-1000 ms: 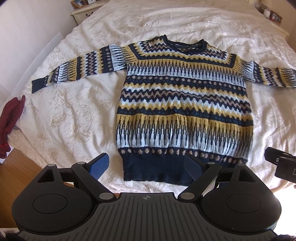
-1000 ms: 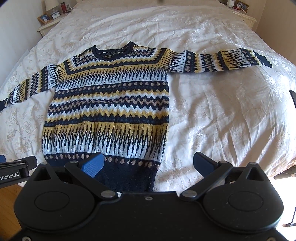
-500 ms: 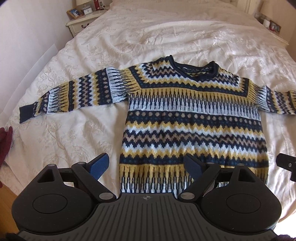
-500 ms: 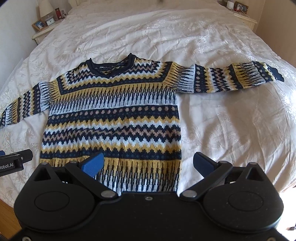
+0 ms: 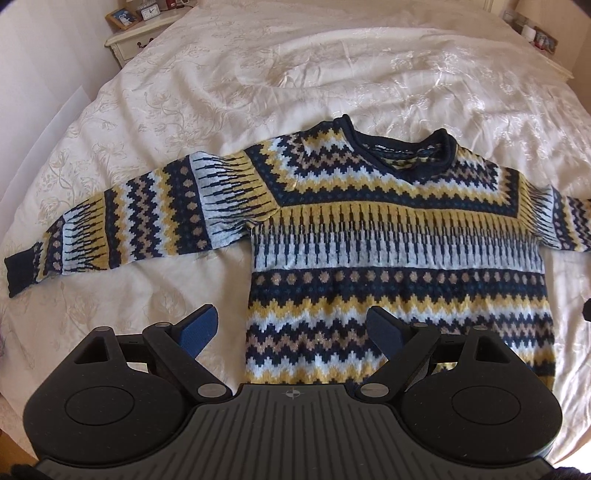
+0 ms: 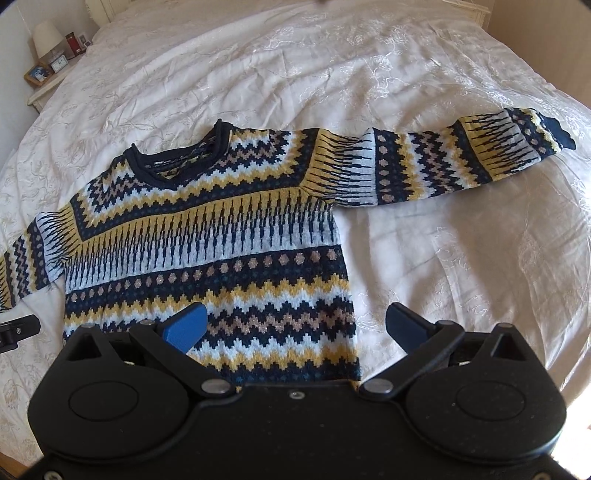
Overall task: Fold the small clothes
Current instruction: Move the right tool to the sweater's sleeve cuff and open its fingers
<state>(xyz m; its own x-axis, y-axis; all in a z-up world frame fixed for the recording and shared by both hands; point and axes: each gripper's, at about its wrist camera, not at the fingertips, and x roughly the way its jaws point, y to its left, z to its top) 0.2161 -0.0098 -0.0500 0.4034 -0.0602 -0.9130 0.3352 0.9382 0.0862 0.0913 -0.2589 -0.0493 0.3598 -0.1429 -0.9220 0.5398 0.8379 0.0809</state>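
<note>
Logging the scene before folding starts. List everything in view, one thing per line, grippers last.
sweater: one, navy, yellow, pale blue and tan pattern, flat on the bed with both sleeves spread out.
bed: one, cream embroidered cover, fills most of both views.
nightstand: one, cream, at the bed's far left corner.
clock: one, small with a white face, on the nightstand.
photo frame: one, wooden, on the nightstand beside the clock.
lamp: one, pale shade, on the nightstand.
left gripper: one, black with blue pads, open, above the sweater's left edge.
right gripper: one, black with blue pads, open, above the sweater's right edge.
</note>
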